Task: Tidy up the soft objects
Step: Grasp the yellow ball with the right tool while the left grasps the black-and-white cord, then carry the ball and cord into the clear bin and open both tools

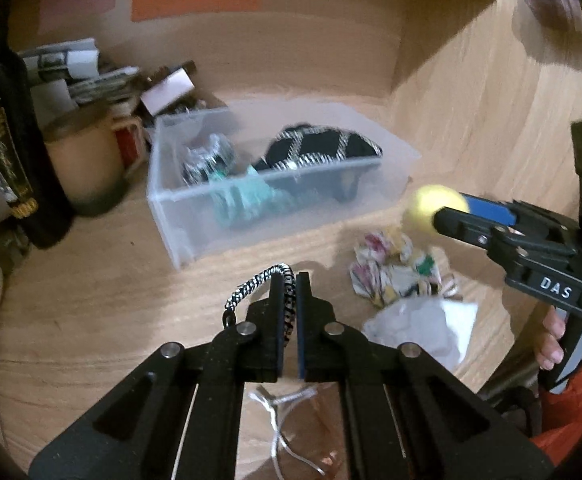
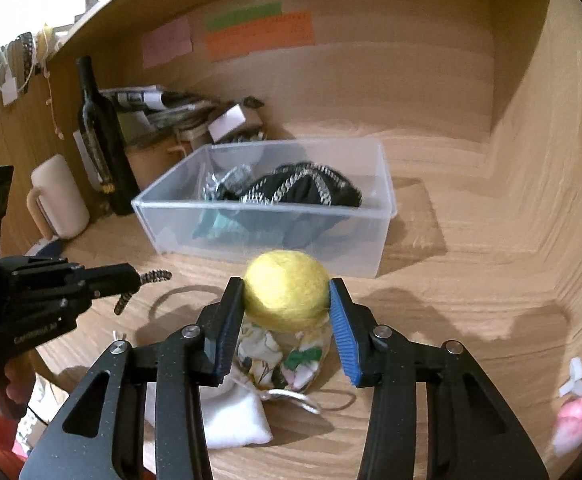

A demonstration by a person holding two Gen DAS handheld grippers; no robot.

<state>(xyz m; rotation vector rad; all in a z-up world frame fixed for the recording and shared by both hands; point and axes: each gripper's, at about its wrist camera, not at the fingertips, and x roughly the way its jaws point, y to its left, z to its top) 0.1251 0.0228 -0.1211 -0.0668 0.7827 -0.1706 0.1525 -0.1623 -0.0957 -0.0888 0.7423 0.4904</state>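
Left gripper (image 1: 290,280): both jaws are pressed together on a black-and-white braided cord (image 1: 261,280). One end of the cord loops out to the left of the fingertips and hangs free above the wooden desk (image 1: 91,320). In the right wrist view the same cord (image 2: 151,278) sticks out of the closed tips, with one short end hanging down.

Right gripper (image 2: 287,294): the blue pads (image 2: 345,332) pinch a yellow felt ball (image 2: 287,292) from both sides. The ball is held clear of the desk, in front of the clear plastic bin (image 2: 267,236). In the left wrist view the ball (image 1: 431,208) sits at the tip of the right gripper, just to the right of the bin's near corner. A hand (image 1: 553,340) holds the handle of that gripper.

Below the ball, on the desk:
- a crumpled flowered cloth (image 2: 279,356);
- a white pouch (image 2: 235,420) with a silver drawstring, just beside the cloth.

The bin (image 1: 195,216) stands open further back on the desk. It contains a black item with silver stripes (image 1: 323,148), a teal cloth (image 1: 243,200) and a silvery bundle (image 1: 207,160).

Left of the bin stand a dark bottle (image 2: 99,136) and a cream mug (image 2: 61,196). A stack of papers (image 2: 159,108) lies behind them. Coloured notes (image 2: 251,36) are stuck to the back wall. A pink item (image 2: 573,420) lies at the far right edge of the desk.
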